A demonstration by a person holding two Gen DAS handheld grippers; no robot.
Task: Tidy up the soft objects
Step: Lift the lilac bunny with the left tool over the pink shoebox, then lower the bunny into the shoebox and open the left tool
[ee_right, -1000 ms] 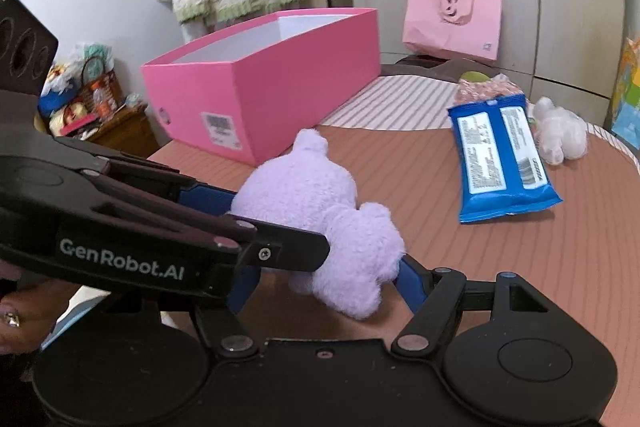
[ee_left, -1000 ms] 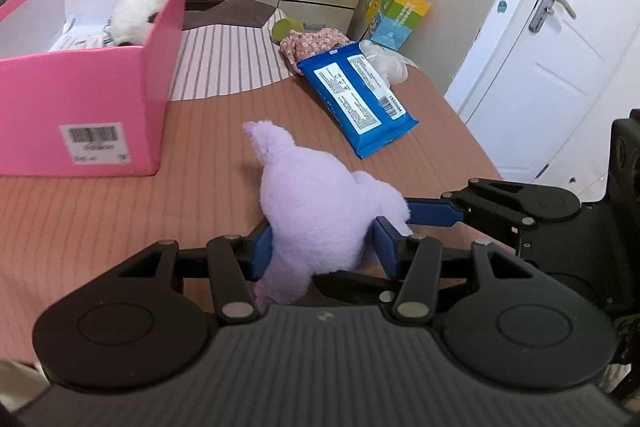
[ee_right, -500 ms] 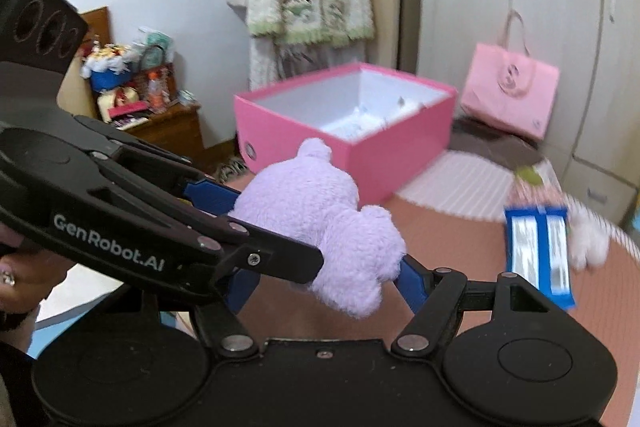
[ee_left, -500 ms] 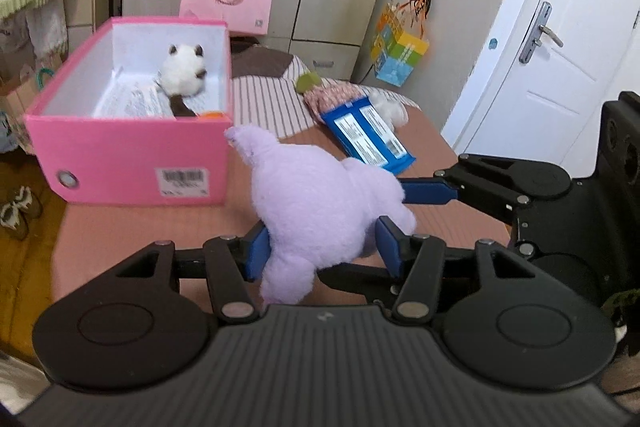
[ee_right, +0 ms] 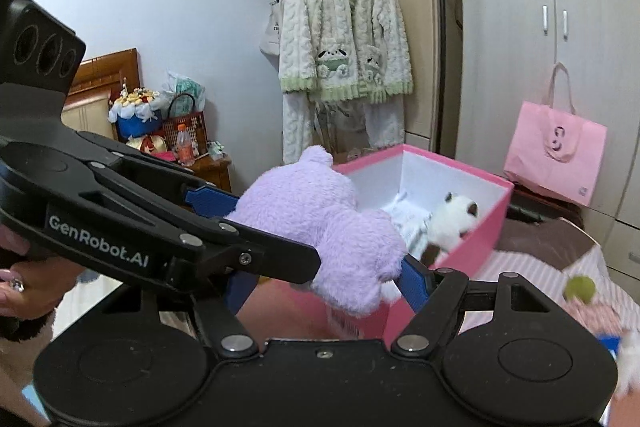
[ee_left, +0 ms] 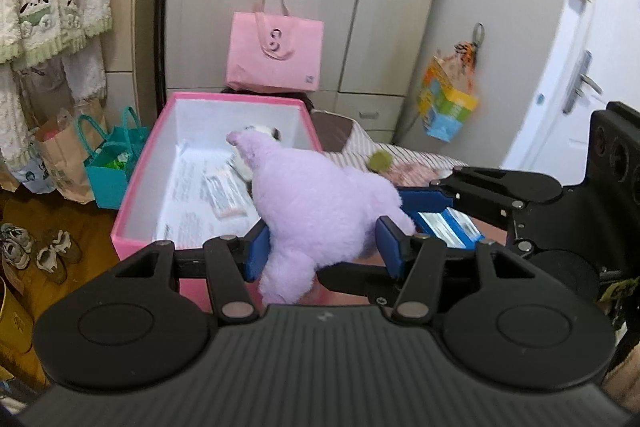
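Note:
A purple plush toy (ee_left: 316, 207) is held in the air between both grippers. My left gripper (ee_left: 320, 247) is shut on its lower body. My right gripper (ee_right: 320, 275) is shut on it too, from the other side; the toy also shows in the right wrist view (ee_right: 320, 227). The toy hangs over the near end of an open pink box (ee_left: 140, 179). The box (ee_right: 492, 211) holds a white plush with dark ears (ee_right: 456, 215) and some papers (ee_left: 200, 195).
A blue packet (ee_left: 448, 227), a green ball (ee_left: 380, 159) and a floral cloth lie on the brown table right of the box. A pink tote bag (ee_left: 276, 59) stands behind it by the wardrobe. Bags and shoes (ee_left: 36, 251) sit on the floor at left.
Both grippers have lifted the purple plush off the table and carried it left and up, so that it now hangs over the pink box.

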